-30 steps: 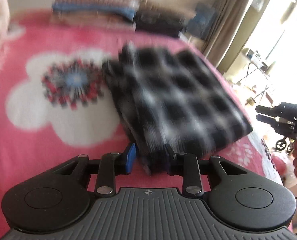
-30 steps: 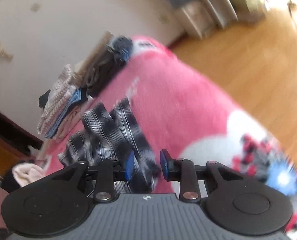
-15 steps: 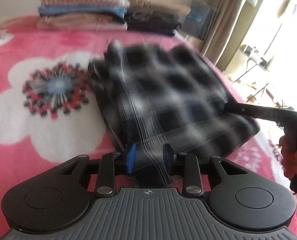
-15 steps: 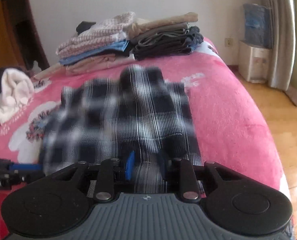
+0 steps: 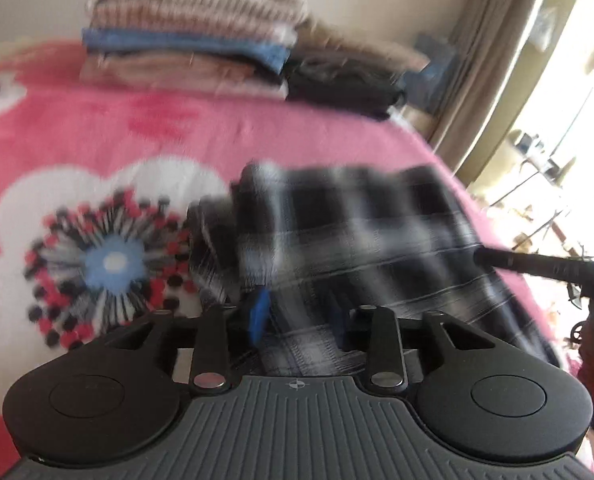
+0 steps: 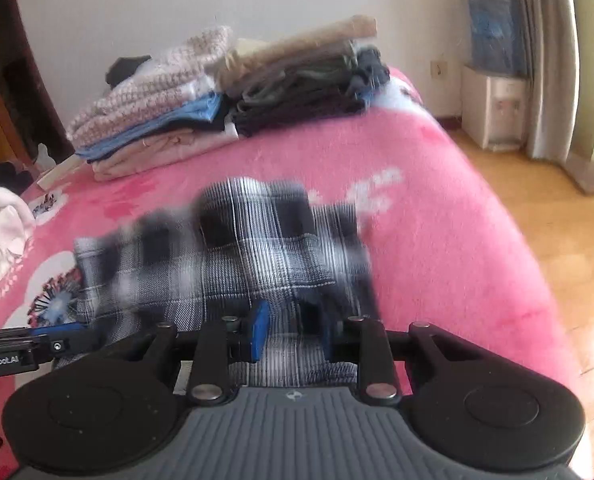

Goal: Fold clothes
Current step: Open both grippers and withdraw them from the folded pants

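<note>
Plaid garment (image 5: pixel 361 236): lay folded on pink bed (image 5: pixel 97 132), near edge lifted (blurred).
L gripper (image 5: pixel 297 320): jaws just been opening, cloth between them; grip unclear.
R gripper (image 6: pixel 293 332): closed on garment's near edge.
Room: bare blanket between garment & folded stacks (image 6: pixel 217 92); bed's side edge near wood floor (image 6: pixel 557 208).

Each camera sits on its own gripper and looks forward and down along the two fingers, very close to the bed. The left gripper (image 5: pixel 297 316) has the checked cloth (image 5: pixel 361 240) just past its fingers. The right gripper (image 6: pixel 293 336) sees that same cloth from its other side. Both views share the folded piles (image 6: pixel 225 96) far ahead.
</note>
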Demonstrator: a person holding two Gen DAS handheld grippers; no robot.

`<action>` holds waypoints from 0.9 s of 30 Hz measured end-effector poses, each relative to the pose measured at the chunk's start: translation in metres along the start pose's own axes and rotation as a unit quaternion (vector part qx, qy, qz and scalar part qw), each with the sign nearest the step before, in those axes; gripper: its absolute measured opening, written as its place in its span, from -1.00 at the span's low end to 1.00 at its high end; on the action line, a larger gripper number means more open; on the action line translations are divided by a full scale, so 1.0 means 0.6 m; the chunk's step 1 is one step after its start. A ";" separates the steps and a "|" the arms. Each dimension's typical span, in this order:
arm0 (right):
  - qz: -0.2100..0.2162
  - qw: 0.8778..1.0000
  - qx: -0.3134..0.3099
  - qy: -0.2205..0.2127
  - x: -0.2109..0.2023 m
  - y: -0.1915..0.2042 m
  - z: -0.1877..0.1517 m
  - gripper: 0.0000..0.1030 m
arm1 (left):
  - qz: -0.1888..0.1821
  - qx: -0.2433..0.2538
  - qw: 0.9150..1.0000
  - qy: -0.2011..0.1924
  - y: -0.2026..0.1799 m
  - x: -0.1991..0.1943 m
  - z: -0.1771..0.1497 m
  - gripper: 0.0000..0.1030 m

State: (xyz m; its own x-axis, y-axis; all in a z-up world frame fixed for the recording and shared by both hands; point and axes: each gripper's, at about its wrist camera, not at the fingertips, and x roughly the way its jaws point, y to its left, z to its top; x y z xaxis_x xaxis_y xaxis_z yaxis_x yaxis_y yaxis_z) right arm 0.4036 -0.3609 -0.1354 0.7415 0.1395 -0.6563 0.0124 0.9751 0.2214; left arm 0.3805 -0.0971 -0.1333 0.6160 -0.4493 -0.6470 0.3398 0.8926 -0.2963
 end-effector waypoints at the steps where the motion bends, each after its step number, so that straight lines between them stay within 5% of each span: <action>1: 0.011 1.000 0.000 -0.016 -0.013 0.001 0.009 -0.44 | -0.004 0.011 1.000 -0.014 -0.005 -0.008 0.004 -0.31; 5: 0.041 0.998 0.011 -0.036 -0.001 0.010 0.050 -0.44 | -0.006 0.019 0.999 -0.030 -0.024 0.007 0.031 -0.28; 7: 0.052 0.998 0.034 -0.020 0.038 0.011 0.067 -0.44 | 0.005 -0.019 1.000 -0.024 -0.010 0.039 0.045 -0.27; 9: 0.031 0.997 0.070 0.022 0.096 0.002 0.068 -0.43 | 0.057 -0.067 0.996 -0.003 0.013 0.075 0.047 -0.26; 13: 0.045 0.976 0.208 0.045 0.101 -0.040 0.075 -0.40 | 0.030 -0.163 0.986 0.012 0.059 0.062 0.054 -0.26; 21: -0.026 0.961 0.276 0.020 -0.142 -0.098 0.100 -0.38 | 0.032 -0.130 0.991 -0.005 0.044 -0.069 0.111 -0.18; 27: -0.109 0.964 0.238 0.041 -0.383 -0.032 0.082 -0.38 | 0.015 -0.091 0.996 -0.007 0.025 -0.193 0.140 -0.13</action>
State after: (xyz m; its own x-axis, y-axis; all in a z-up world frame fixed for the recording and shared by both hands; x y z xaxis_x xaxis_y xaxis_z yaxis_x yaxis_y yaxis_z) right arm 0.2658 -0.4200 0.0465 0.6308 -0.0281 -0.7755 0.4838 0.7956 0.3647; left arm 0.3739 -0.0352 -0.0038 0.6338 -0.4210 -0.6489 0.1864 0.8973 -0.4001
